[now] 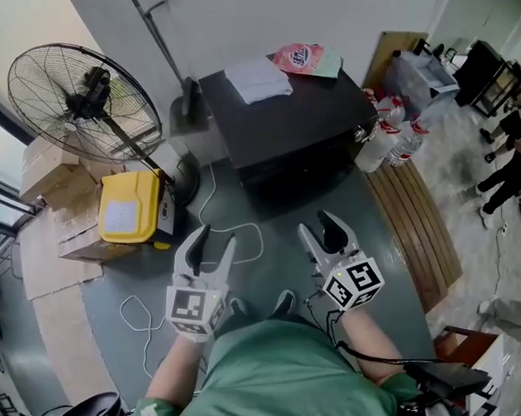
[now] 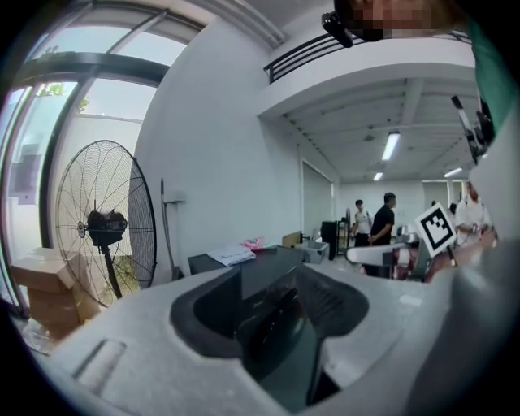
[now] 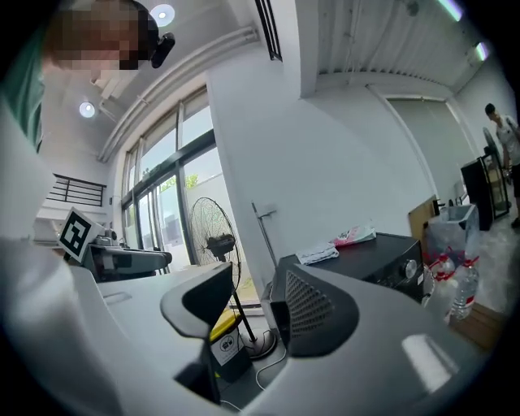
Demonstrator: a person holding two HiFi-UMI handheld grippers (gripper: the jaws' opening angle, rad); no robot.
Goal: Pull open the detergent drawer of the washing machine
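Observation:
The black washing machine (image 1: pixel 291 115) stands against the far wall, with a white cloth (image 1: pixel 257 78) and a pink packet (image 1: pixel 304 58) on its top. Its front faces me in shadow, and I cannot make out the detergent drawer. My left gripper (image 1: pixel 215 237) and right gripper (image 1: pixel 317 224) hover side by side over the grey floor, short of the machine, both open and empty. In the left gripper view, the machine (image 2: pixel 260 264) shows between the jaws of the left gripper (image 2: pixel 268 317). In the right gripper view, the machine (image 3: pixel 366 252) and a front knob (image 3: pixel 409 268) lie right of the right gripper (image 3: pixel 252 313).
A large pedestal fan (image 1: pixel 83 103) stands at the left, with a yellow box (image 1: pixel 129 208) and cardboard boxes (image 1: pixel 48 182) beside it. A white cable (image 1: pixel 218 230) trails on the floor. Water bottles (image 1: pixel 387 141) and a wooden bench (image 1: pixel 417 230) are on the right, with people (image 1: pixel 508 157) beyond.

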